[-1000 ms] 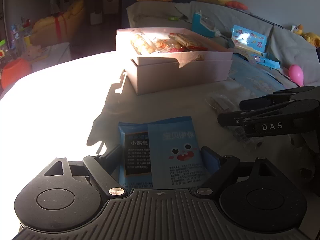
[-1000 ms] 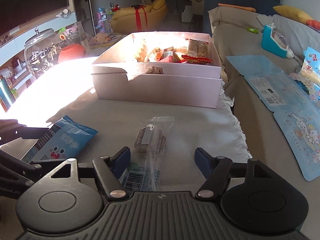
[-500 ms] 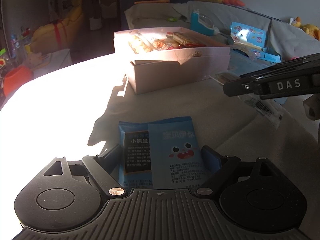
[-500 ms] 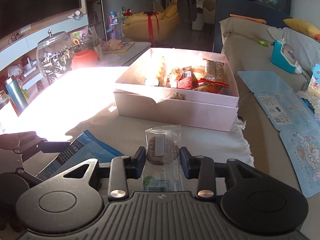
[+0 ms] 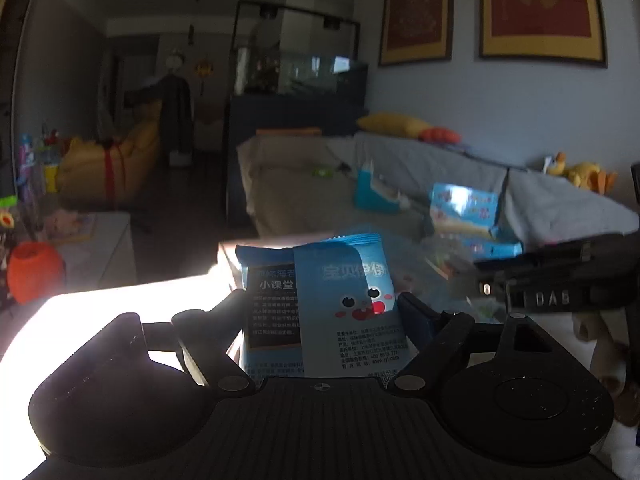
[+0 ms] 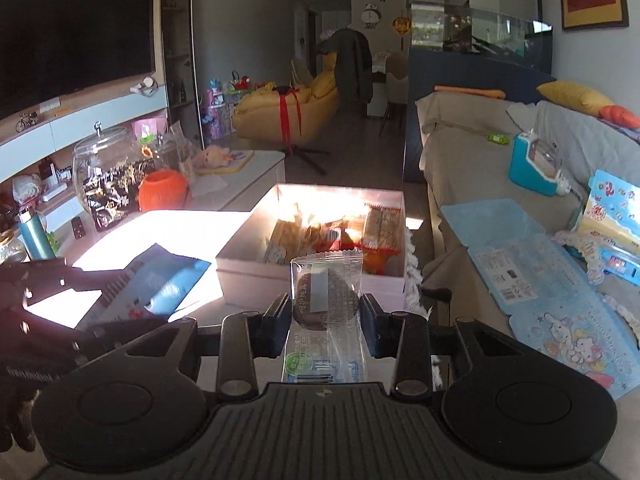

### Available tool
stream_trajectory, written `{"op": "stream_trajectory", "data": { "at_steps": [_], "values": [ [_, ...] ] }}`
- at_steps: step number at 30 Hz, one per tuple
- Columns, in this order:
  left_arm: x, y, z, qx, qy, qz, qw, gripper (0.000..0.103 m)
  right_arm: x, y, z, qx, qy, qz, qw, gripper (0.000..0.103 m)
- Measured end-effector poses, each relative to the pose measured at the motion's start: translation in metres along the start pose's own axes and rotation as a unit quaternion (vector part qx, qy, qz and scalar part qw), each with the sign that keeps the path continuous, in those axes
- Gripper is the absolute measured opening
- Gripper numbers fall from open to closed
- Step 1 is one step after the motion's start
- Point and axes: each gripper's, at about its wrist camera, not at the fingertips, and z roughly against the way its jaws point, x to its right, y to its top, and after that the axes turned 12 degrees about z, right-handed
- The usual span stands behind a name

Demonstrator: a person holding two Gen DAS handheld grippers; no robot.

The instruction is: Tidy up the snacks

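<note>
Left claw (image 5: pixel 322 312) closing on blue packet (image 5: pixel 320 304); right claw (image 6: pixel 325 322) grips cookie (image 6: pixel 325 298).

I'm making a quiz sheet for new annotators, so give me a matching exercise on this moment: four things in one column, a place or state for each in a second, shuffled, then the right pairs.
Things
1. blue snack packet
2. clear-wrapped brown cookie
3. pink box
4. orange pot

Places or states
A. on the table, open, holding snacks
B. between the fingers of the left tool
C. beside the glass jar on the shelf
D. clamped in the right tool

Pairs: 1-B, 2-D, 3-A, 4-C
</note>
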Motion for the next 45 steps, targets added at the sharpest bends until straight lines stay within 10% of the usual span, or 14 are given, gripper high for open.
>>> {"op": "stream_trajectory", "data": {
  "at_steps": [5, 13, 25, 28, 30, 45],
  "values": [
    [0.006, 0.071, -0.051, 0.062, -0.01, 0.011, 0.998, 0.091, 0.021, 0.022, 0.004, 0.024, -0.021, -0.005, 0.999, 0.037],
    [-0.05, 0.073, -0.184, -0.069, -0.036, 0.151, 0.9855, 0.085, 0.041, 0.019, -0.037, -0.028, -0.046, -0.019, 0.998, 0.037],
    [-0.067, 0.007, -0.171, -0.153, -0.028, 0.057, 0.9861, 0.079, 0.049, 0.057, -0.122, -0.006, 0.007, -0.072, 0.997, 0.039],
    [-0.058, 0.002, -0.153, -0.138, -0.024, 0.042, 0.9893, 0.079, 0.057, 0.071, -0.15, -0.024, 0.033, -0.099, 0.994, 0.073],
    [-0.053, -0.003, -0.133, -0.127, -0.019, 0.034, 0.9912, 0.079, 0.056, 0.068, -0.155, -0.038, 0.028, -0.101, 0.994, 0.075],
    [-0.025, -0.118, -0.028, -0.16, 0.152, 0.027, 0.975, 0.078, -0.034, -0.082, -0.079, -0.152, 0.023, -0.075, 0.985, 0.085]
  ]
}}
